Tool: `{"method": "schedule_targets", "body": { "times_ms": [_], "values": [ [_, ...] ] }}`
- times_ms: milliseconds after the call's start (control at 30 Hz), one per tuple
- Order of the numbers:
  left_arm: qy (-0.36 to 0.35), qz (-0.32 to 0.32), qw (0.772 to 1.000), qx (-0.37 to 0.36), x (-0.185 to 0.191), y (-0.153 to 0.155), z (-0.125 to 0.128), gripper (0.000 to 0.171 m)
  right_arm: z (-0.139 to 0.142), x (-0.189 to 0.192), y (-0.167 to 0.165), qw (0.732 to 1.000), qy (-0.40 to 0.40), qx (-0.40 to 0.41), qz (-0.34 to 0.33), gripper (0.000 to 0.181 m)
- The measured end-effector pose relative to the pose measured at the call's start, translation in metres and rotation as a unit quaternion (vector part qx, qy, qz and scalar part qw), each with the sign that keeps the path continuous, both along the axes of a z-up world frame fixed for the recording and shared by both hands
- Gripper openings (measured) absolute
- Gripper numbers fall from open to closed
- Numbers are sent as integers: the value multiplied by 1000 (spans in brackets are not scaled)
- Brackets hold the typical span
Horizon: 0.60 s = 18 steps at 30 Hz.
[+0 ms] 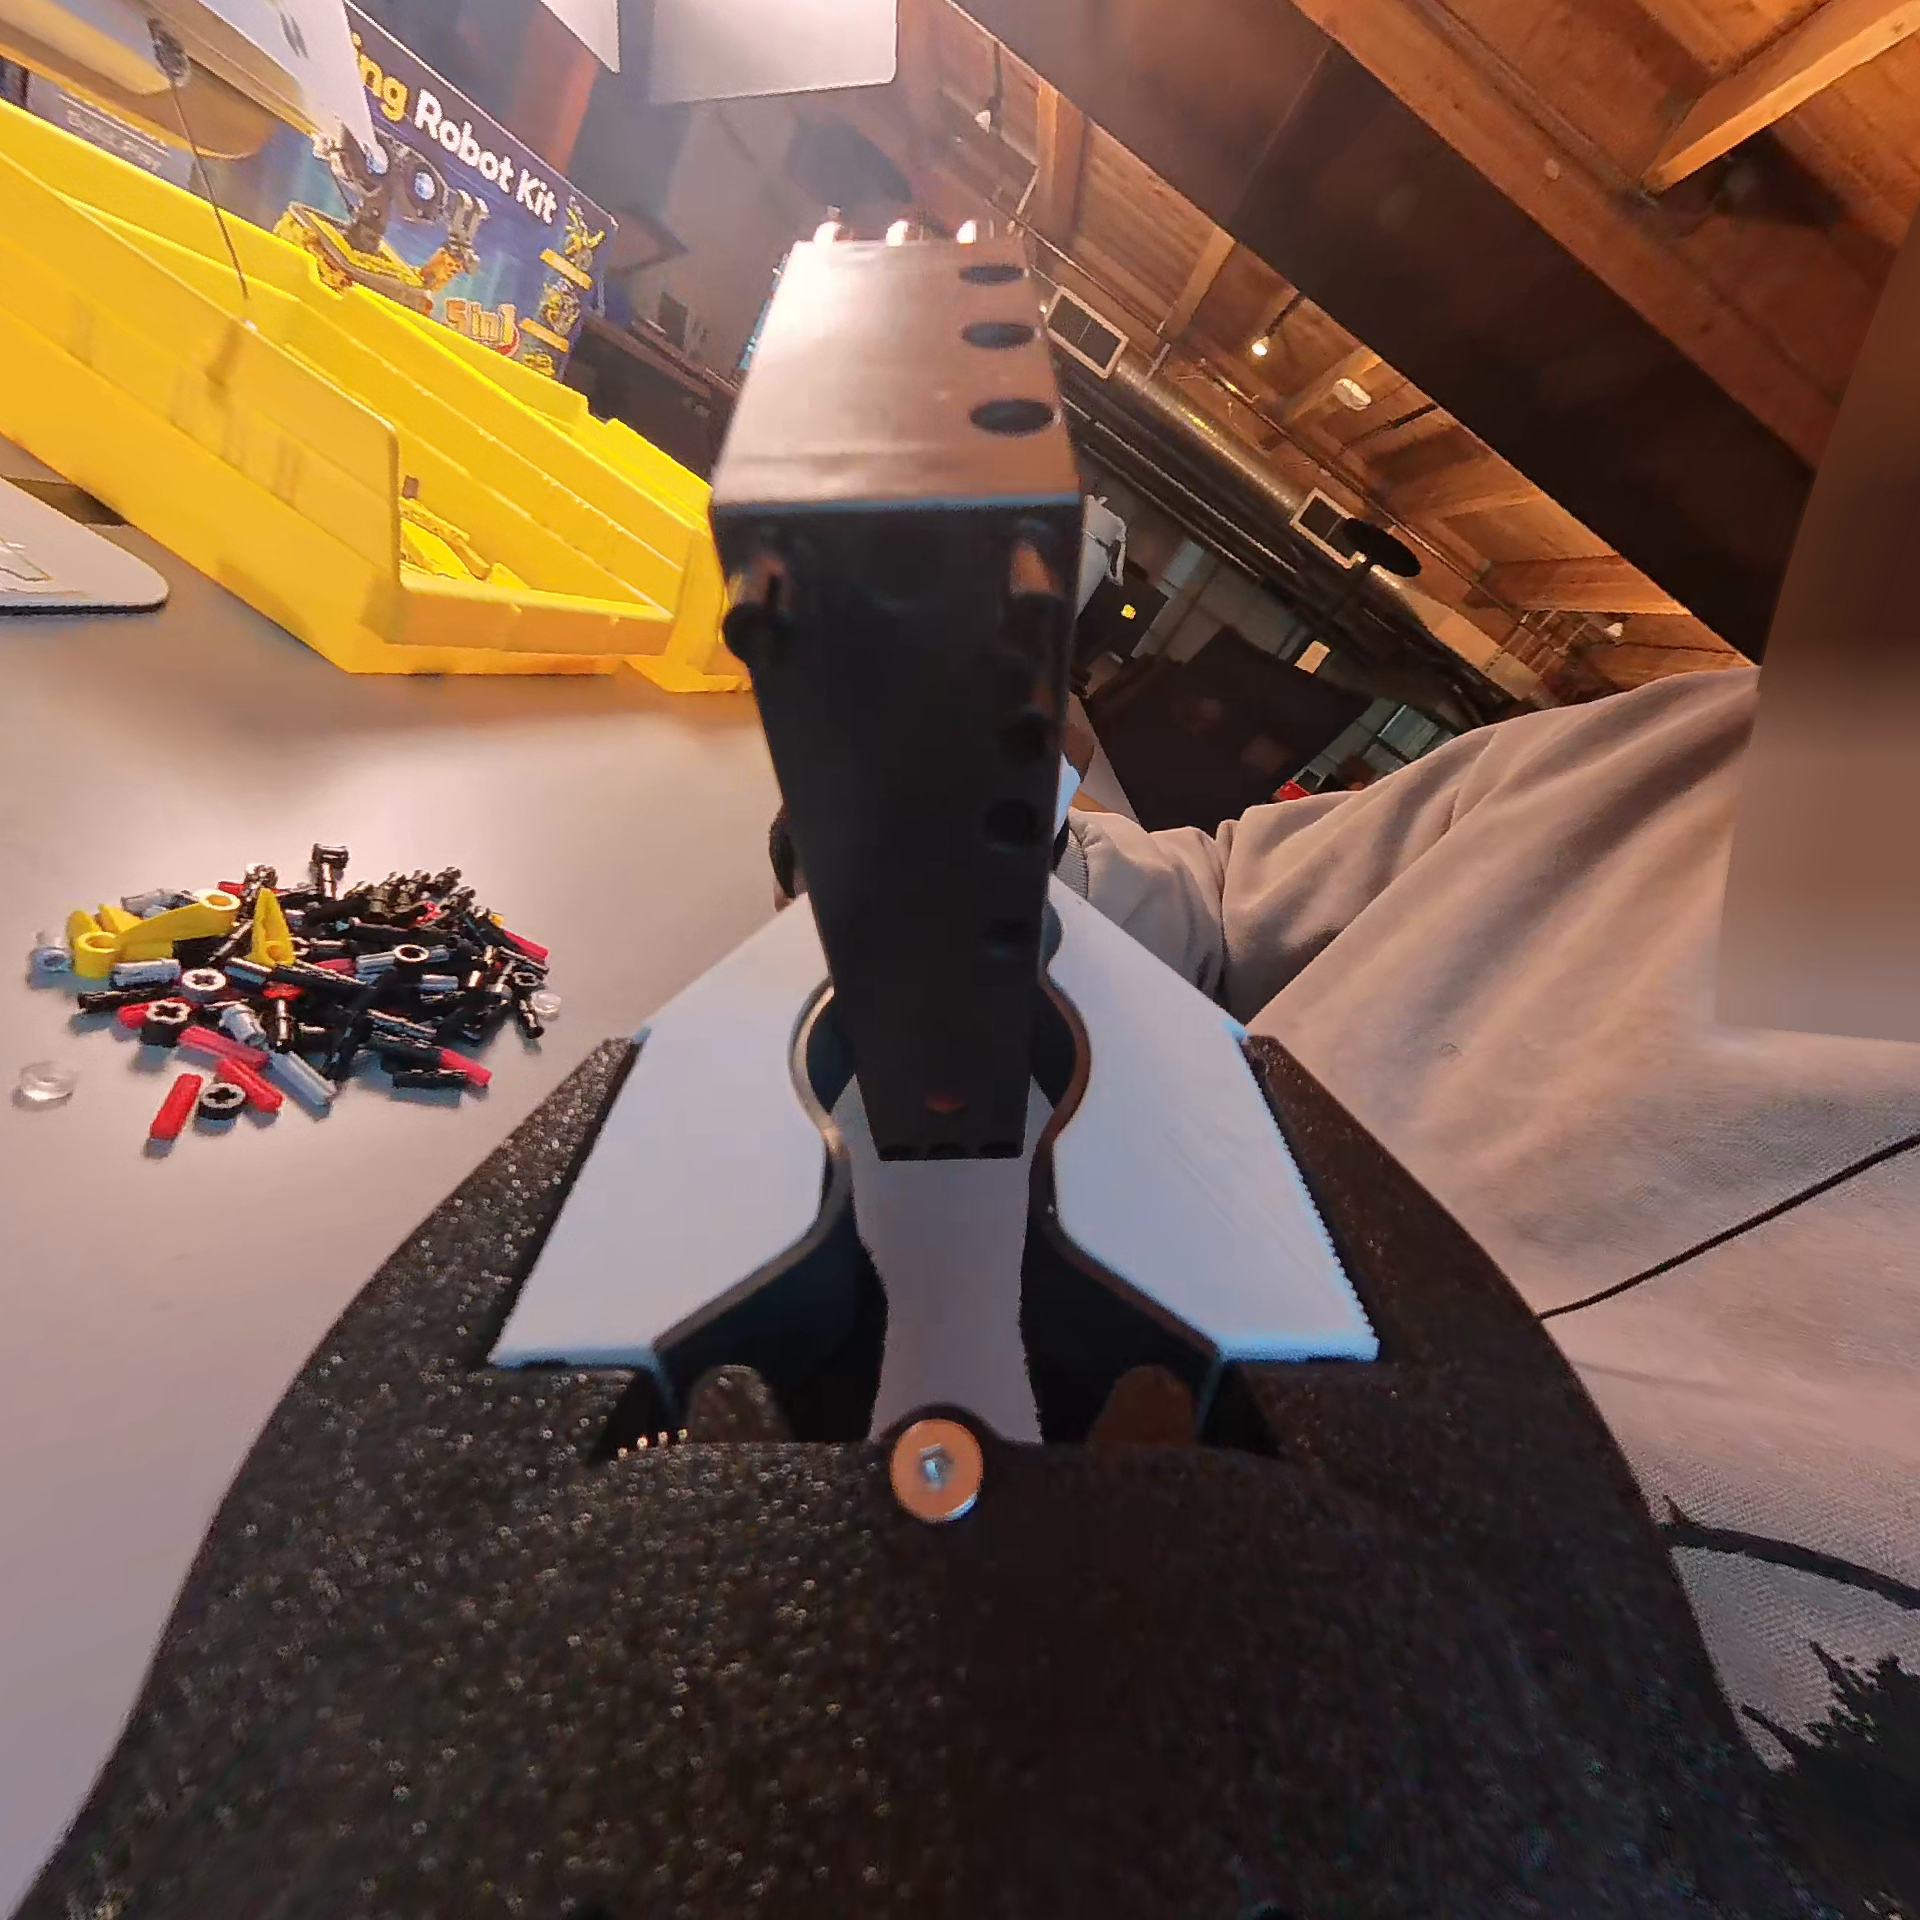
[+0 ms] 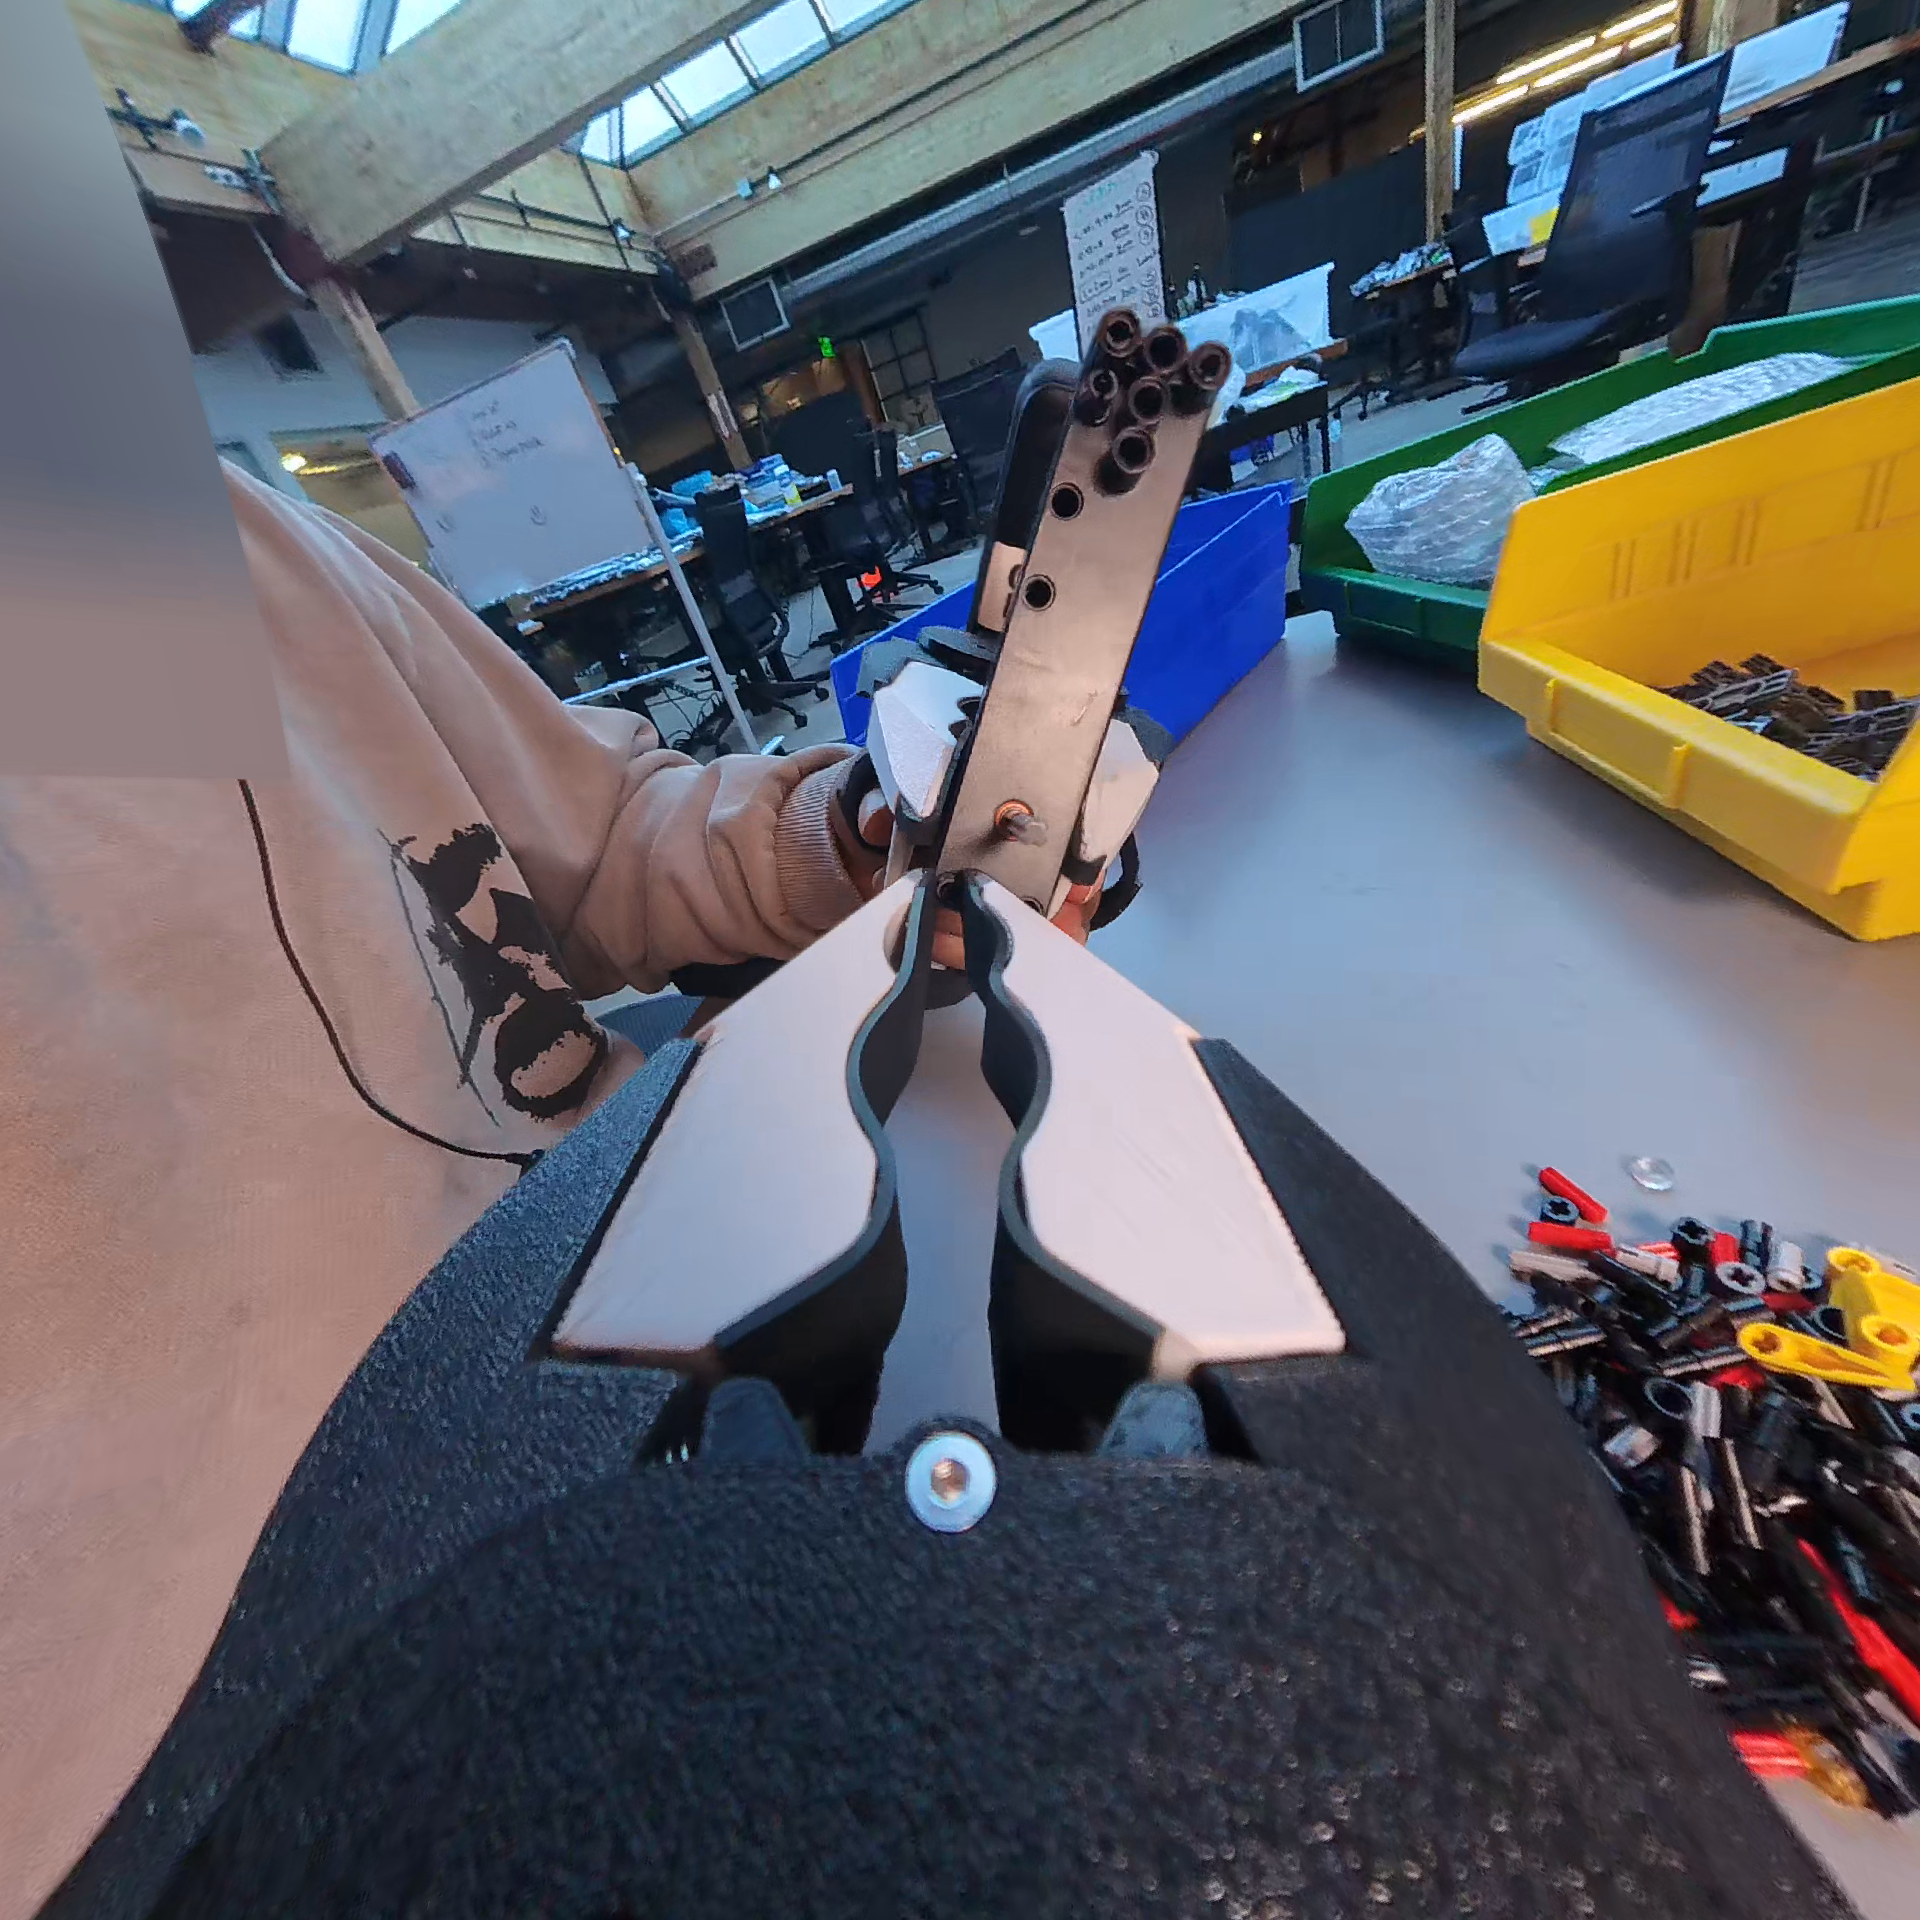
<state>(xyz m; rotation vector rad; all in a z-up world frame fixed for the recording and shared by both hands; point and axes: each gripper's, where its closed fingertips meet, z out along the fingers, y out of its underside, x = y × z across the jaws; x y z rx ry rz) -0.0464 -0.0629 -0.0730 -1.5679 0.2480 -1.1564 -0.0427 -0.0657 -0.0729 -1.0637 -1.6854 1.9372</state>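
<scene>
A: What do the left tongs [image 1: 940,997] have?

B: They are clamped on the lower end of a black perforated building-kit block [image 1: 904,665], which stands up and tilts away from the camera, above the counter's [image 1: 312,727] near edge. A small black pin [image 1: 750,613] sticks out of its left side.

A: And the right tongs [image 2: 951,894]?

B: Nearly closed, tips pinched at the block's bottom corner [image 2: 1081,623]. From that side a metal stud [image 2: 1023,826] shows low on its flat face, and a cluster of black tube connectors [image 2: 1148,390] crowns the top. Whether the tips grip a pin or only press there, I cannot tell.

A: How would you judge the hold?

B: Firm on the left, it seems; the right tips need to stay square to the hole they meet.

A: What lies around?

B: A heap of small black, red, grey and yellow connector pieces [image 1: 301,966] sits on the counter beside the tongs, with a clear round piece [image 1: 45,1081] just apart. Further back, yellow trays [image 1: 364,436], a printed kit box [image 1: 468,208], and yellow [image 2: 1704,665], green [image 2: 1621,416] and blue [image 2: 1216,603] bins towards the far edge. The person's sleeve [image 2: 707,831] crowds close.
</scene>
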Motion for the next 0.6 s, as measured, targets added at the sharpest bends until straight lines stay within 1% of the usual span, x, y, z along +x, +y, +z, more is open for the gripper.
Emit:
{"method": "schedule_targets", "body": {
  "times_ms": [100, 167, 267, 400, 600],
  "values": [
    [-5, 7, 1000, -3, -2, 2, 0, 26, 0, -1, 1, 999, 11, 27, -16, 3],
    [-15, 7, 1000, 0, 0, 1, 4, 26, 7, -1, 2, 999, 31, 15, -28, 2],
    [-23, 13, 1000, 2, -1, 4, 7, 26, 15, -2, 6, 997, 47, -51, -44, 0],
    [-23, 14, 1000, -5, 0, 6, 4, 27, 16, -3, 11, 992, 39, -119, -36, 0],
    [-43, 31, 998, -17, -5, 11, 2, 27, 20, -12, 21, 973, 36, -224, -36, 0]
  ]
}}
